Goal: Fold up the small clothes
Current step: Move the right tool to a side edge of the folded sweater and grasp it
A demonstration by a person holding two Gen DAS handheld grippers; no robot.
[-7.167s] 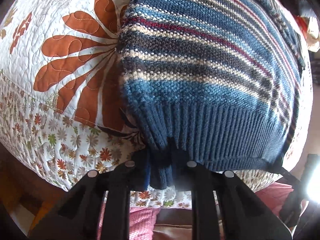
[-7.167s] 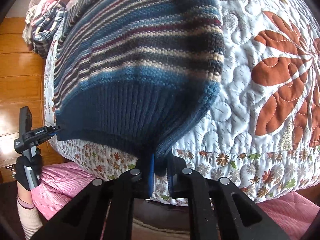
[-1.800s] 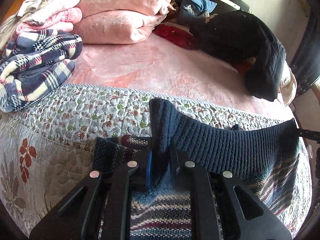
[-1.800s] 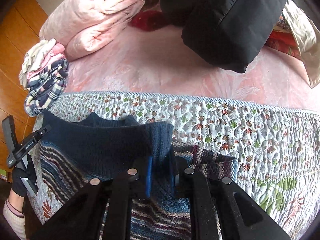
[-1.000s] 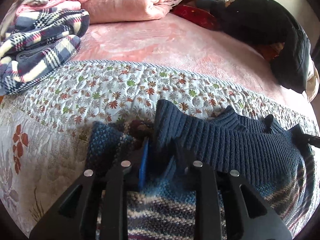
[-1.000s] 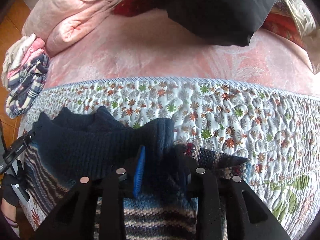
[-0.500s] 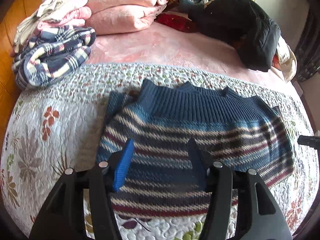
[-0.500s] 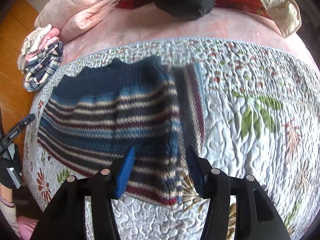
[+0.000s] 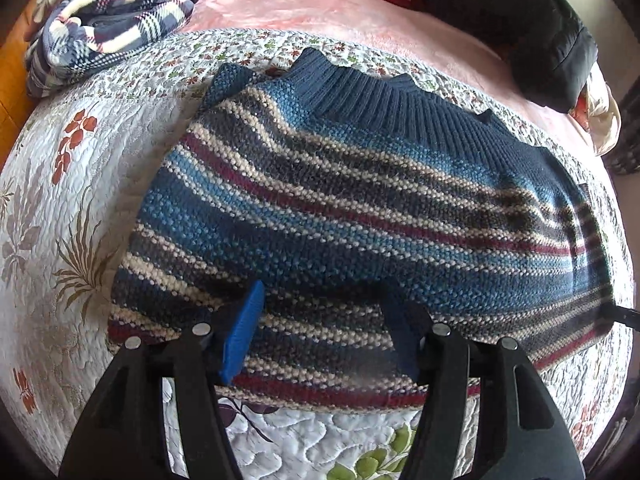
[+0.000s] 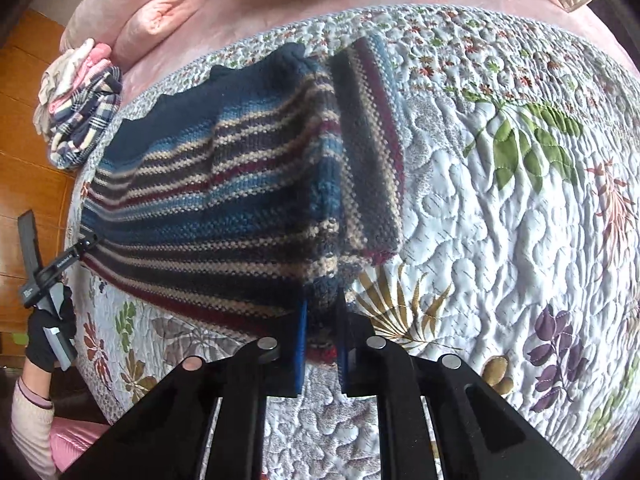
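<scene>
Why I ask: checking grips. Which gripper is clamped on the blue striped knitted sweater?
The right gripper: it pinches the near edge of the blue striped knitted sweater; the left gripper is spread wide open.

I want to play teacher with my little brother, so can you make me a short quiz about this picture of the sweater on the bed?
1. True or false: the sweater lies folded on the flowery quilt.
2. Fill in the missing word: the left gripper is over the near edge of the sweater with its jaws wide ____.
3. Pick one: which jaws are pinching the sweater's near corner?
A) the left gripper
B) the right gripper
C) neither

Key: 1 true; 2 open; 3 B.
</scene>
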